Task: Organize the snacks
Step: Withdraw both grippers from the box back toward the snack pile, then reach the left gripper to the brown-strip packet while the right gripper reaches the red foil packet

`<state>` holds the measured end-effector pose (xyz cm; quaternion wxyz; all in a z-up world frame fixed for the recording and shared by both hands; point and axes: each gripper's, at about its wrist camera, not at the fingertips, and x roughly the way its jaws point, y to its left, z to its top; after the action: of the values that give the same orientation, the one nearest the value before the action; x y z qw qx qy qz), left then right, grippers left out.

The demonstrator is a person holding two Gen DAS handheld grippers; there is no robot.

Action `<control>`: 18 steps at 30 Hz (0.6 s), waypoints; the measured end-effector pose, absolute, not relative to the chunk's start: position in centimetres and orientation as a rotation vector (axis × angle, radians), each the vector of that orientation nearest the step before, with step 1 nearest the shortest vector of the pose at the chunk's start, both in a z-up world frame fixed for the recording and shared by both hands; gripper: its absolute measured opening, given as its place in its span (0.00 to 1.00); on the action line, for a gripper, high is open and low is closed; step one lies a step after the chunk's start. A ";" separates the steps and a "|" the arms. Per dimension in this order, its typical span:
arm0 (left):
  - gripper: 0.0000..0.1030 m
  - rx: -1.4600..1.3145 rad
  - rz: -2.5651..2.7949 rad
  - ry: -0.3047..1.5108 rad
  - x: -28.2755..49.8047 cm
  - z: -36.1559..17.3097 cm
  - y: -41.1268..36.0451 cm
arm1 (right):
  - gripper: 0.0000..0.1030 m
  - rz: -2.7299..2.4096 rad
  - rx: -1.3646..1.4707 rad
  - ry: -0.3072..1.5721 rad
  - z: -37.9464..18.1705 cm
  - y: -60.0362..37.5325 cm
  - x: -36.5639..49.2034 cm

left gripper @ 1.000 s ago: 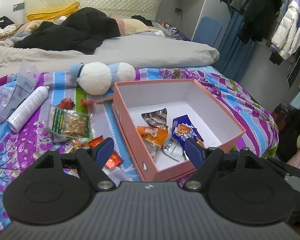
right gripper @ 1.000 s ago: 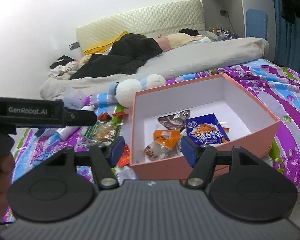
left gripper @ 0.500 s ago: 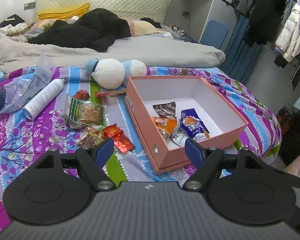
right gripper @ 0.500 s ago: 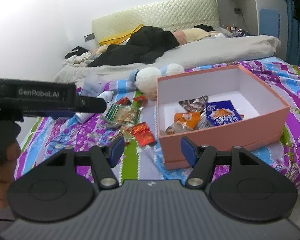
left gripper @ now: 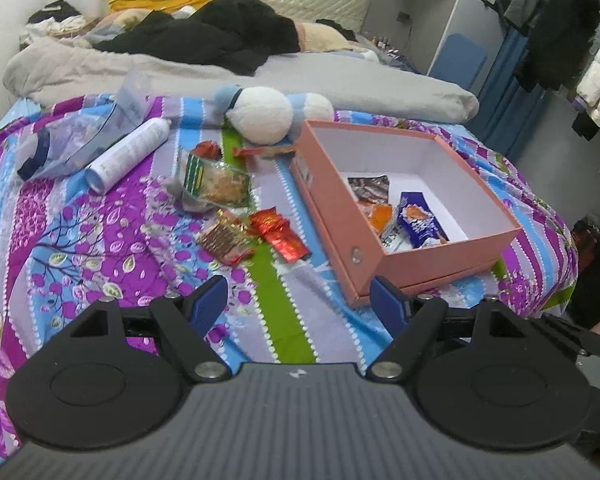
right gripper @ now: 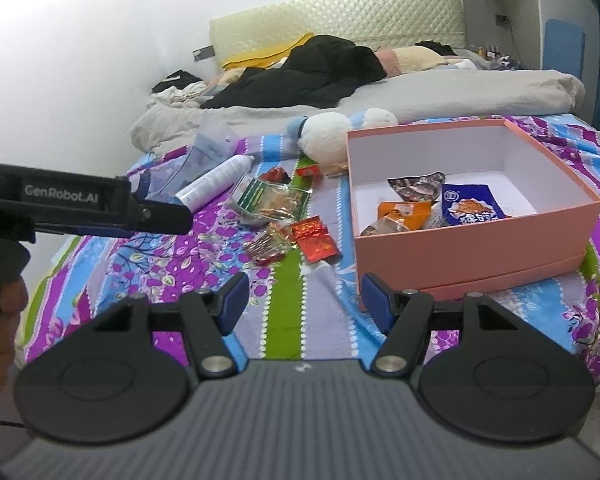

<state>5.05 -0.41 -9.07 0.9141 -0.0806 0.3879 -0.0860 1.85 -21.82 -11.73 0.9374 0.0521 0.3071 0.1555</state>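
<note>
Left wrist view, left to right: crumpled clear plastic bag (left gripper: 80,140) at far left on the floral bedspread (left gripper: 80,240), white spray can (left gripper: 128,154) lying on its side just beside it. Next, green-and-clear snack bag (left gripper: 216,182), then a gold-red striped packet (left gripper: 224,242) touching a shiny red packet (left gripper: 280,232); two small red wrappers (left gripper: 206,148) sit further back, near the white plush toy (left gripper: 264,118). Right of those, pink box (left gripper: 440,252), lid off, holding a dark foil packet (left gripper: 370,188), orange packet (left gripper: 378,216) and blue snack packet (left gripper: 418,224), all bunched toward the box's near-left corner. Left gripper (left gripper: 298,304) hovers above the bedspread, jaws spread wide, nothing between them; loose snacks lie ahead of it, apart from the fingers.

Right wrist view, left to right: a hand on a black gripper handle at the left edge, its body marked GenRobot.AI, pointing right. Then can, green bag, the gold-red and red packets on the bedspread, well short of the fingertips. Pink box (right gripper: 480,248) at right, blue packet (right gripper: 470,204) leaning on the orange one (right gripper: 402,214). Right gripper (right gripper: 302,300) also spread wide and empty, its right finger just in front of the box's near corner; touching or not, cannot tell.
</note>
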 end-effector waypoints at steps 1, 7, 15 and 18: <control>0.81 -0.168 -0.176 0.804 5.2 -9.3 -0.3 | 0.63 0.319 0.101 0.629 -11.8 -21.7 1.9; 0.84 -0.180 -0.180 0.839 6.3 -10.8 0.4 | 0.63 0.331 0.080 0.641 -12.2 -20.8 2.2; 0.85 -0.195 -0.183 0.901 9.6 -13.3 2.2 | 0.63 0.337 0.035 0.677 -13.0 -18.8 4.4; 0.87 -0.205 -0.177 0.915 11.4 -14.4 3.2 | 0.62 0.347 0.014 0.693 -13.5 -17.8 5.7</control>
<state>11.41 3.16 -14.39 0.8884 -0.0985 0.4402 -0.0854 5.75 -17.84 -13.52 0.9258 0.0069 0.3380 0.1692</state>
